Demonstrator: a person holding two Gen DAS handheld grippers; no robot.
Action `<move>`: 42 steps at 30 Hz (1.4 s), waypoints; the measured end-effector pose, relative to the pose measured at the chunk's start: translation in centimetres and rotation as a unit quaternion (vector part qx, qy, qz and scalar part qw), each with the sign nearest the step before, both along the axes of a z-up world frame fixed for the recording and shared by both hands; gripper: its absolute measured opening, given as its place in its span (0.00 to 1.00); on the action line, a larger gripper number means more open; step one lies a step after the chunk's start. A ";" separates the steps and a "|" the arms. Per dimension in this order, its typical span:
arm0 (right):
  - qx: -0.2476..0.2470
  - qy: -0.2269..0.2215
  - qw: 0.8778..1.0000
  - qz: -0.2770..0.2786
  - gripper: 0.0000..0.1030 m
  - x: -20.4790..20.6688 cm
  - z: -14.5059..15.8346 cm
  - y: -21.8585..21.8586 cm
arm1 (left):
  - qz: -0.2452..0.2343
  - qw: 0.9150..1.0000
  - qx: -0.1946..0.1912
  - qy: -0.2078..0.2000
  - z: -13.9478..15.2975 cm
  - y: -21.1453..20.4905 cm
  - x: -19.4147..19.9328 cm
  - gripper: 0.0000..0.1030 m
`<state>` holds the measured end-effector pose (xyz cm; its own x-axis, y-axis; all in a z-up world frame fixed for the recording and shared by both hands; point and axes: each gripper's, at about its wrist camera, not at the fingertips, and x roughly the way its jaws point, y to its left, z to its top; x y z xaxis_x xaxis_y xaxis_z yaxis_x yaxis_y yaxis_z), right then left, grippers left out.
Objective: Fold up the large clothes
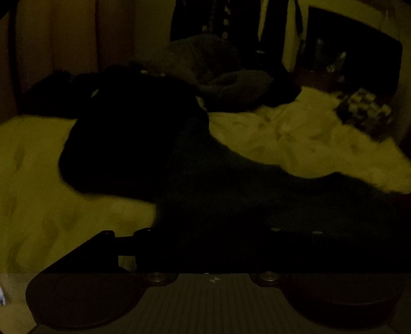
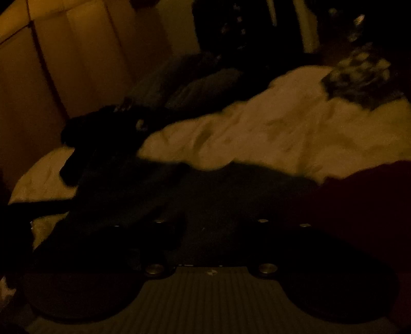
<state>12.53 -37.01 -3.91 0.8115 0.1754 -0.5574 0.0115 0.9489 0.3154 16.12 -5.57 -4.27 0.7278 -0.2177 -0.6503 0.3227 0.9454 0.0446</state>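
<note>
A dark garment [image 1: 231, 195] lies spread on the pale bed [image 1: 295, 136]. The right gripper [image 2: 209, 226] stands apart above it; the left gripper [image 1: 213, 231] is too dark to tell.

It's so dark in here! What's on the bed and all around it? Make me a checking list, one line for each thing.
Surface: pale rumpled bedspread.
Job's things: dark garment spread across the bed, a black heap at its far end.
Clutter: checkered cloth at the far right; grey pillows behind.
Grippers: left hand-held gripper and right hand-held gripper over the garment; too dark to tell their jaws.
Cables: nothing seen.
Surroundings: curtain, hanging clothes.
</note>
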 end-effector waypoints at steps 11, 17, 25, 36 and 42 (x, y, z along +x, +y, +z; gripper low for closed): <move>-0.029 0.093 0.995 -0.033 0.32 3.0 -4.5 -0.9 | 0.059 0.998 0.033 0.018 -4.5 2.2 4.7 1.00; -0.057 0.088 0.994 -0.026 0.45 2.8 -4.7 0.1 | 0.055 0.997 0.061 0.009 -4.8 1.4 4.6 1.00; -0.001 0.056 0.998 -0.027 0.68 1.1 -2.8 -0.2 | 0.037 0.997 0.057 0.033 -1.7 2.6 1.9 1.00; 0.125 0.038 0.991 -0.021 0.81 -3.3 1.3 0.0 | -0.045 0.997 0.043 0.047 1.8 5.2 -7.6 1.00; 0.072 0.023 0.997 0.023 0.95 -8.7 5.4 3.3 | -0.074 0.991 0.094 0.060 1.8 5.7 -11.2 1.00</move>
<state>3.80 -33.67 1.49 0.7752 0.2934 -0.5595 -0.0138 0.8933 0.4493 4.94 0.14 -2.47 0.6123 -0.1831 -0.7691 0.4716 0.8654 0.1694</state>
